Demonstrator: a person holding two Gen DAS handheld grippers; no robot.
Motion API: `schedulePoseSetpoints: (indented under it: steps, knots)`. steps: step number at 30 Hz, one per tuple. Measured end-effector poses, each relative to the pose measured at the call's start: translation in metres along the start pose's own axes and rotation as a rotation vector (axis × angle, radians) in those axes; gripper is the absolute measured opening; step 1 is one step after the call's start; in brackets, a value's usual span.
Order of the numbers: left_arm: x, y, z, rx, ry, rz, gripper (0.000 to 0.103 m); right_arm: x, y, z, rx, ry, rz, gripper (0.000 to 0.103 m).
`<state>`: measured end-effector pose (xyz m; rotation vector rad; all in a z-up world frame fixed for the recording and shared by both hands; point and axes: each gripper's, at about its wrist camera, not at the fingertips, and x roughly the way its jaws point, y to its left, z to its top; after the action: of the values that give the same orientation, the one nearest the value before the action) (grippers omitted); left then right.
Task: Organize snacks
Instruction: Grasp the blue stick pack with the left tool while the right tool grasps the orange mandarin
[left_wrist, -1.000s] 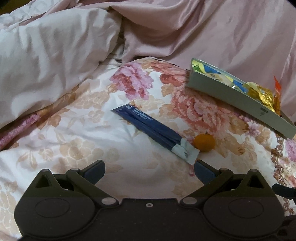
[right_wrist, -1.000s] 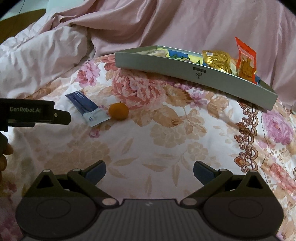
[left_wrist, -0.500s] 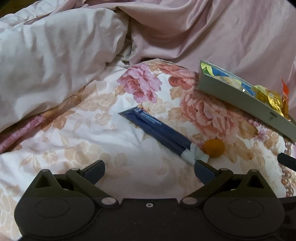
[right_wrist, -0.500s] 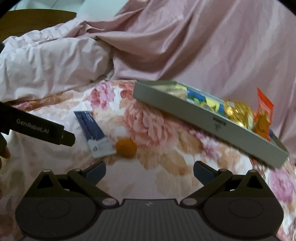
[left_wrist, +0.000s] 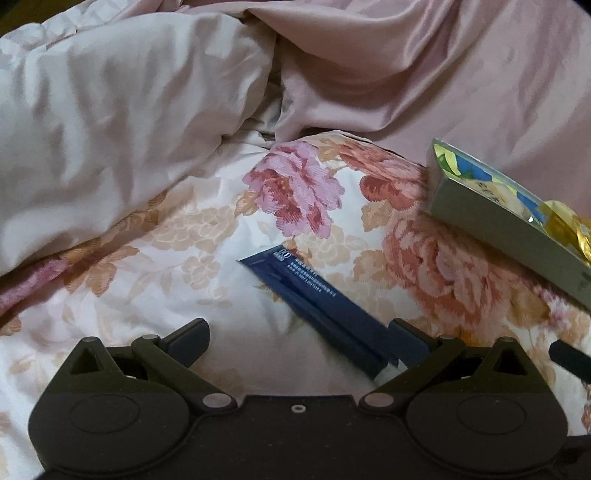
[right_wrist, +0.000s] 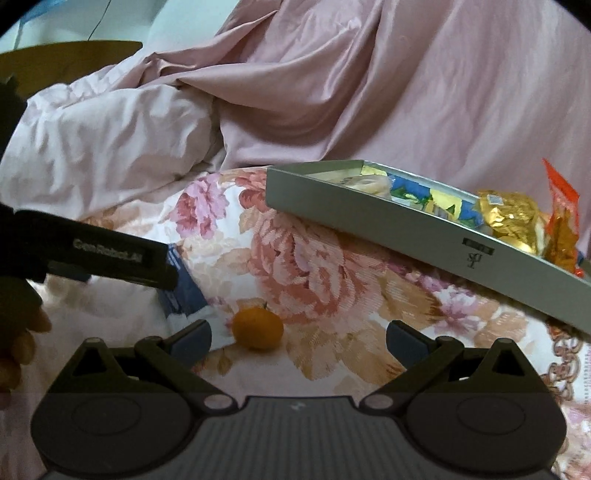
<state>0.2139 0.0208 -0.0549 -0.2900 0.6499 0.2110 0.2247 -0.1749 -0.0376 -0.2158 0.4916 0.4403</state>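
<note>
A long dark blue snack packet (left_wrist: 321, 306) lies on the floral bedspread, its white end under the right finger of my open left gripper (left_wrist: 297, 341). In the right wrist view the same blue packet (right_wrist: 184, 291) is partly hidden behind the left gripper's body (right_wrist: 107, 254). A small orange fruit (right_wrist: 258, 328) sits between the fingers of my open right gripper (right_wrist: 298, 341), nearer the left one, untouched. A grey tray (right_wrist: 406, 229) holding gold, blue-yellow and orange snack packs rests at the right; the same tray (left_wrist: 498, 229) shows in the left wrist view.
Crumpled pink and white bedding (left_wrist: 110, 129) rises behind and to the left. The floral bedspread (right_wrist: 314, 266) is soft and uneven. A person's hand (right_wrist: 22, 343) shows at the left edge, holding the left gripper.
Both grippers have moved forward and down. The blue packet now reaches the left gripper's right finger, hiding the orange there. The orange has come between the right gripper's fingers.
</note>
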Motion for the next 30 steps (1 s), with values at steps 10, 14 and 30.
schedulePoseSetpoints:
  steps: [10, 14, 30]
  knots:
    - [0.017, -0.003, 0.001, -0.08, -0.022, -0.074, 0.102, 0.027, 0.0, 0.007, 0.043, 0.044, 0.062, 0.09]
    - [0.026, -0.006, 0.002, -0.101, -0.017, -0.068, 0.102, 0.036, 0.006, 0.004, 0.024, 0.076, 0.062, 0.083]
    - [0.033, -0.007, 0.001, 0.04, -0.001, 0.007, 0.08, 0.037, 0.004, 0.001, 0.059, 0.07, 0.091, 0.045]
